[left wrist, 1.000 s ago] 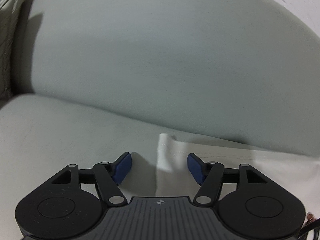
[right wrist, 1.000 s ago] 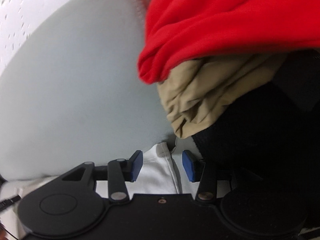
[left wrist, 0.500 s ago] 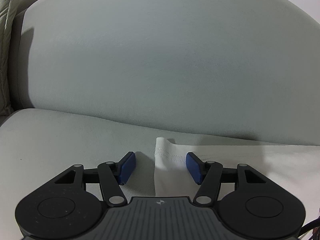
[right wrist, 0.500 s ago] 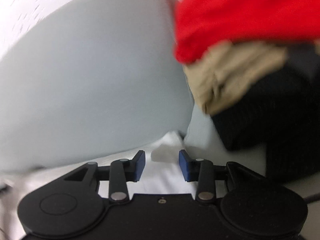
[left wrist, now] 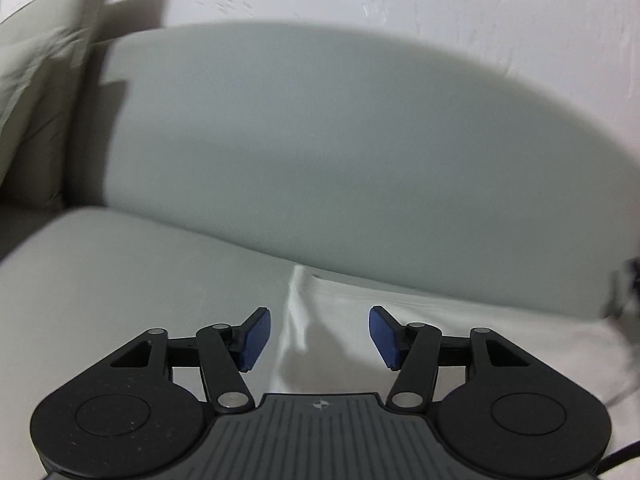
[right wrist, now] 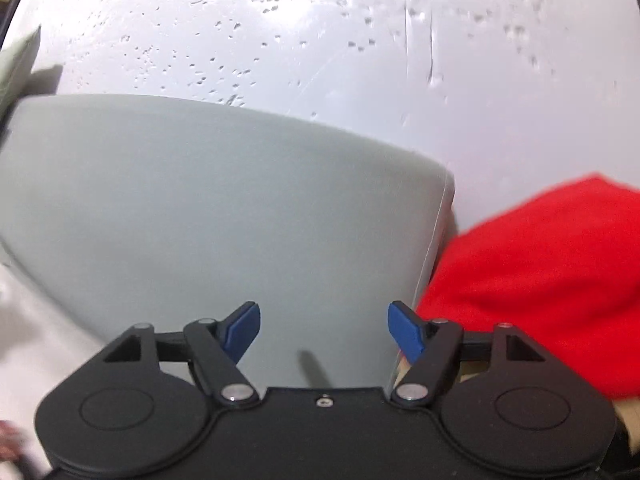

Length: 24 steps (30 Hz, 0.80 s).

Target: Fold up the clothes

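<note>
A white garment (left wrist: 440,340) lies flat on the sofa seat, its far-left corner near the backrest. My left gripper (left wrist: 319,338) is open and empty, just above that corner with the garment's left edge between the fingers. My right gripper (right wrist: 324,330) is open and empty, raised in front of the backrest cushion (right wrist: 220,220). A red garment (right wrist: 540,280) lies on a pile to its right, with a strip of tan cloth (right wrist: 624,420) under it.
The grey sofa backrest (left wrist: 340,160) runs across behind the garment. A beige cushion (left wrist: 32,92) stands at the far left. The speckled white wall (right wrist: 320,32) rises behind the sofa. The grey seat (left wrist: 120,272) extends left of the garment.
Both grippers have lifted and pulled back from the white garment. The right gripper opened wider and rose, so the garment and the dark clothes left its view.
</note>
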### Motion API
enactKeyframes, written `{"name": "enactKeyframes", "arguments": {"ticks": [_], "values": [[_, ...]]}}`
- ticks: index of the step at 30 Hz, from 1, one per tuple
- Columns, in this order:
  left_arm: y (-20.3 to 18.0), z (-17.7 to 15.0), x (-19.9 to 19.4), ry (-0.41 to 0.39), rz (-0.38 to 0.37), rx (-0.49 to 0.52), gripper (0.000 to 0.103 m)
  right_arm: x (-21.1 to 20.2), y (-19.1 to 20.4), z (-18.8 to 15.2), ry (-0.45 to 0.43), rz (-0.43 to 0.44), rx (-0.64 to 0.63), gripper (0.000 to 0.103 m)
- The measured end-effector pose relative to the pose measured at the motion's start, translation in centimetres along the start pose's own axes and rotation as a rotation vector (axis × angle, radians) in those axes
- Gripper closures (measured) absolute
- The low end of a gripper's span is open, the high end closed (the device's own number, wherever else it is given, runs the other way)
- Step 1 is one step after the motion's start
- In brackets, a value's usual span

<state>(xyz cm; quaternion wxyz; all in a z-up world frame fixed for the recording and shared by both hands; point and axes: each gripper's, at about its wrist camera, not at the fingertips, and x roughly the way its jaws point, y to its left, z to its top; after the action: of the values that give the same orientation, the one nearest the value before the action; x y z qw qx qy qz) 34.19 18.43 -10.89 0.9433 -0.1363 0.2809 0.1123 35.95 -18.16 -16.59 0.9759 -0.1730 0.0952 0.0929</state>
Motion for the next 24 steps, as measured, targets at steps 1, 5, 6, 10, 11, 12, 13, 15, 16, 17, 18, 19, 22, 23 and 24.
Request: {"name": "enactKeyframes", "arguments": {"ticks": [1, 5, 6, 10, 11, 12, 13, 15, 16, 17, 18, 19, 22, 23, 24], "values": [[-0.2, -0.5, -1.2, -0.013, -0.007, -0.022, 0.046, 0.7, 0.0, -0.3, -0.016, -0.018, -0.028, 0.034], [-2.5, -1.3, -3.0, -0.004, -0.022, 0.027, 0.046, 2.1, -0.7, -1.1, -0.014, -0.039, -0.095, 0.032], [-3.1, -1.4, -3.3, -0.013, -0.034, 0.040, 0.046, 1.8, -1.0, -1.2, -0.028, -0.029, -0.115, 0.034], [-5.0, -1.6, -3.6, -0.017, -0.088, 0.085, 0.045, 2.2, -4.8, -0.8, -0.077, -0.077, -0.057, 0.088], [-5.3, -1.6, -3.5, -0.016, -0.102, 0.087, 0.045, 2.6, -6.4, -0.7, -0.090, -0.079, -0.019, 0.099], [-5.6, -1.6, -3.5, -0.015, -0.116, 0.089, 0.044, 3.4, -7.1, -0.4, -0.099, -0.072, -0.019, 0.102], [-5.7, -1.6, -3.3, -0.013, -0.119, 0.089, 0.044, 4.1, -7.4, 0.0, -0.103, -0.072, -0.049, 0.102], [-5.8, -1.6, -3.0, -0.005, -0.119, 0.087, 0.044, 4.4, -10.3, -0.1, -0.109, -0.069, -0.055, 0.103], [-5.8, -1.6, -2.8, 0.000, -0.122, 0.085, 0.044, 4.3, -11.9, -0.4, -0.116, -0.069, -0.048, 0.103], [-5.8, -1.7, -2.6, 0.004, -0.125, 0.083, 0.044, 4.2, -12.7, -0.7, -0.126, -0.074, -0.044, 0.103], [-5.7, -1.7, -2.5, 0.009, -0.128, 0.081, 0.044, 4.2, -13.6, -1.0, -0.137, -0.078, -0.039, 0.103], [-5.4, -1.7, -2.1, 0.014, -0.126, 0.073, 0.044, 4.3, -13.9, -1.4, -0.141, -0.087, -0.038, 0.103], [-5.3, -2.0, -2.1, 0.033, -0.110, 0.070, 0.045, 4.5, -11.9, -2.7, -0.108, -0.117, -0.084, 0.103], [-5.2, -2.0, -2.4, 0.031, -0.108, 0.077, 0.045, 4.1, -10.9, -2.6, -0.085, -0.115, -0.111, 0.102], [-5.0, -2.0, -2.8, 0.027, -0.109, 0.086, 0.043, 4.1, -10.3, -1.4, -0.050, -0.098, -0.127, 0.089]]}}
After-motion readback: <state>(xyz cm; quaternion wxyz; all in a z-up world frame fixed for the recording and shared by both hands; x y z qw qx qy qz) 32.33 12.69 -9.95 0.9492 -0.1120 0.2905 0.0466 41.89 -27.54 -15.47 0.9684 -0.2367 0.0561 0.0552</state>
